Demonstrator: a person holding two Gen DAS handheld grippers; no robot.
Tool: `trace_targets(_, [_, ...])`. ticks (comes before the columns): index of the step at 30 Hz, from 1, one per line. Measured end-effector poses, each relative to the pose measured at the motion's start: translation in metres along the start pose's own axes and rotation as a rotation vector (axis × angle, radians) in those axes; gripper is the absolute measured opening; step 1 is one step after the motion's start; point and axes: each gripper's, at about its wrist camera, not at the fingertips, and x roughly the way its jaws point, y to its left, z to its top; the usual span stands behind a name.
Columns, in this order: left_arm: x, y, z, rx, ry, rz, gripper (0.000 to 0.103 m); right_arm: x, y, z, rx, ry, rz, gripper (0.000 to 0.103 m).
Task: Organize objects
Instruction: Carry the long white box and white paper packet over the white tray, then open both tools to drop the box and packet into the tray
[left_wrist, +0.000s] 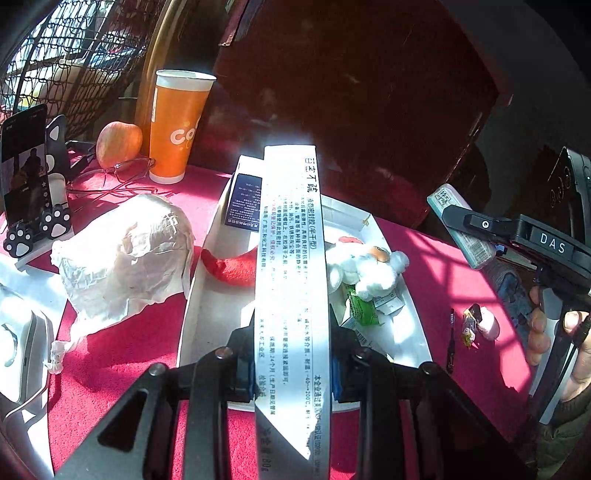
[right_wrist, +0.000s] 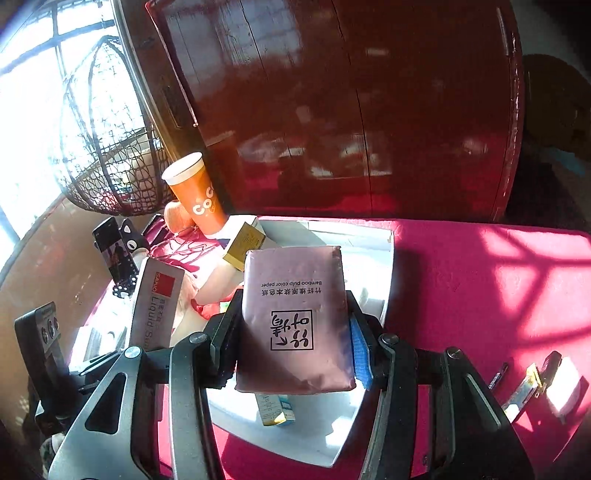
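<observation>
My left gripper (left_wrist: 291, 365) is shut on a long white sealant box (left_wrist: 291, 266) with black print, held above a white tray (left_wrist: 207, 295). The same box (right_wrist: 155, 306) shows at the left of the right wrist view. My right gripper (right_wrist: 295, 350) is shut on a pink tissue pack (right_wrist: 295, 321), held over the tray (right_wrist: 388, 266). The right gripper (left_wrist: 517, 236) also shows at the right of the left wrist view, with the pack (left_wrist: 461, 225) seen edge-on. In the tray lie a white plush toy (left_wrist: 369, 269), a red plush piece (left_wrist: 232, 266), a dark blue box (left_wrist: 243, 203) and a green packet (left_wrist: 360, 306).
A red cloth (right_wrist: 480, 277) covers the table. An orange cup (left_wrist: 177, 129), an apple (left_wrist: 118, 144), glasses (left_wrist: 114, 177), a crumpled white bag (left_wrist: 125, 254) and a phone on a stand (left_wrist: 26, 173) sit at the left. Small packets (right_wrist: 532, 384) lie at the right. A dark wooden cabinet (right_wrist: 351, 110) stands behind.
</observation>
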Motion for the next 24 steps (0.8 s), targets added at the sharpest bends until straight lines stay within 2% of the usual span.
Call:
trace_targets(8, [0.015,0.003,0.003,0.004,0.041,-0.008,0.029,0.054,0.019,0.0,-0.003,0.098,-0.054,0.05])
trace_targets(9, [0.017,0.004,0.003,-0.001,0.046,-0.012,0.032,0.061,0.02,0.002,-0.01,0.116,-0.063,0.054])
trace_targets(10, [0.019,0.005,0.002,-0.007,0.05,-0.009,0.038,0.066,0.021,0.003,-0.018,0.126,-0.076,0.069])
trace_targets(11, [0.02,0.006,0.002,-0.013,0.048,-0.003,0.057,0.068,0.022,0.004,-0.027,0.128,-0.093,0.079])
trace_targets(12, [0.02,0.008,0.001,-0.019,0.04,0.001,0.082,0.069,0.024,0.006,-0.038,0.123,-0.107,0.09])
trace_targets(15, [0.016,0.012,-0.001,-0.044,0.01,-0.001,0.103,0.065,0.026,0.013,-0.055,0.11,-0.131,0.092])
trace_targets(18, [0.012,0.014,0.0,-0.072,-0.002,0.001,0.103,0.051,0.028,0.024,-0.054,0.093,-0.173,0.101])
trace_targets(22, [0.004,0.014,0.001,-0.1,-0.012,-0.014,0.103,0.021,0.038,0.044,-0.087,0.101,-0.279,0.101])
trace_targets(24, [0.0,0.013,0.001,-0.119,-0.016,-0.023,0.103,0.0,0.044,0.055,-0.091,0.128,-0.292,0.101])
